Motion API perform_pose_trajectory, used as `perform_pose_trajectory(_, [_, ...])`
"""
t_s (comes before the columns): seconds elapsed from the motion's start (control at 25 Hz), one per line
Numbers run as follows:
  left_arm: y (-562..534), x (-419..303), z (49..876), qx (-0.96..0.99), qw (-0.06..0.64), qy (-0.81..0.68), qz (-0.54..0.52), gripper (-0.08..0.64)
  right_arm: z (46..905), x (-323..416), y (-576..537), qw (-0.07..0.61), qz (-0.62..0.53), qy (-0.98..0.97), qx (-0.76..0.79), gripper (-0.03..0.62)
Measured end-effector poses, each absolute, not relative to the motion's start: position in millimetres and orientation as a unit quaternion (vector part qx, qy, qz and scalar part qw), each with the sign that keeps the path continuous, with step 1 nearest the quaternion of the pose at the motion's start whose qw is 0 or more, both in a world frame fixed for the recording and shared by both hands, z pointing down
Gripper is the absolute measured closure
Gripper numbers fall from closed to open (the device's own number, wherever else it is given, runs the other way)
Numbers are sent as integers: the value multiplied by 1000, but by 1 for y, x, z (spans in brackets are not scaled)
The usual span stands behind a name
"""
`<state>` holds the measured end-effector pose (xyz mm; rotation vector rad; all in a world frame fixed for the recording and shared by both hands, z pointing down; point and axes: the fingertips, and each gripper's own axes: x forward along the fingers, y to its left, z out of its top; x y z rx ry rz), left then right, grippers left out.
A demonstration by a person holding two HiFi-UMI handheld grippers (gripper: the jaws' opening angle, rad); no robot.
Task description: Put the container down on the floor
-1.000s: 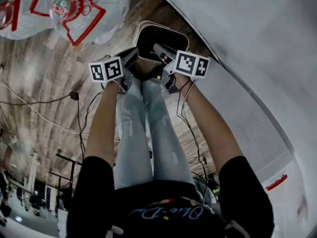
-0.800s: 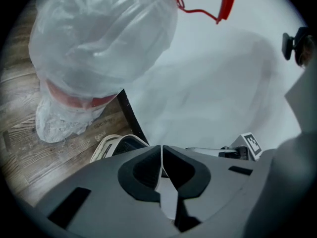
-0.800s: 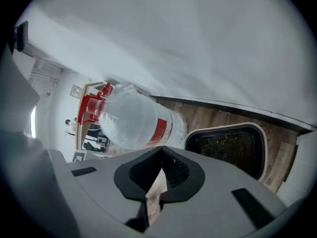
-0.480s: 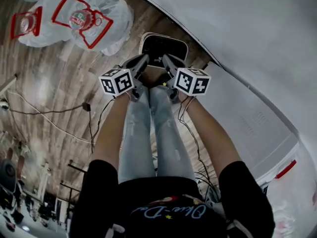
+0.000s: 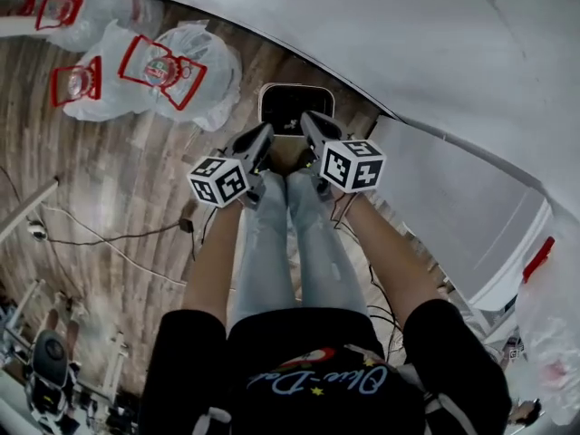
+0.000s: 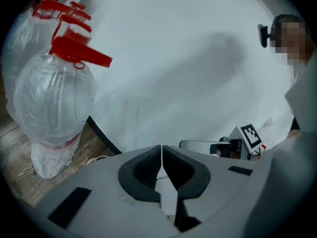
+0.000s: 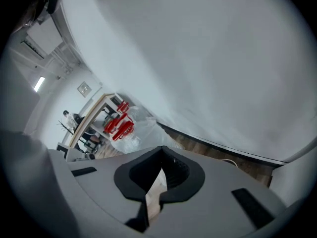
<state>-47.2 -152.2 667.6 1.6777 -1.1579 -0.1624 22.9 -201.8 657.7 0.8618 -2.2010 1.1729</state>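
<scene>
Left gripper (image 5: 261,136) and right gripper (image 5: 311,121) are both pressed together, nothing between the jaws. Container (image 5: 296,107) sits on the wood floor (image 5: 118,179) just ahead of the 2 grippers, beside the white wall (image 5: 408,43). Clear bags (image 5: 172,71) lie left of the left gripper.

A workroom or lab is suggested: a wood-plank floor (image 5: 118,179) is strewn with loose cables (image 5: 109,238), clear bags of bottles (image 5: 172,71) are piled by a white wall (image 5: 362,25), and a long table (image 7: 91,114) is seen under strip lights (image 7: 39,84)
</scene>
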Motion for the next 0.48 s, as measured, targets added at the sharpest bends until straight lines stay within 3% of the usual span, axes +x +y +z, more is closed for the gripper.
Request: perform_pose_trajectory(0.48, [-145, -29, 566, 767, 454, -452, -38, 549, 572, 35, -181, 214, 391, -830, 334, 594])
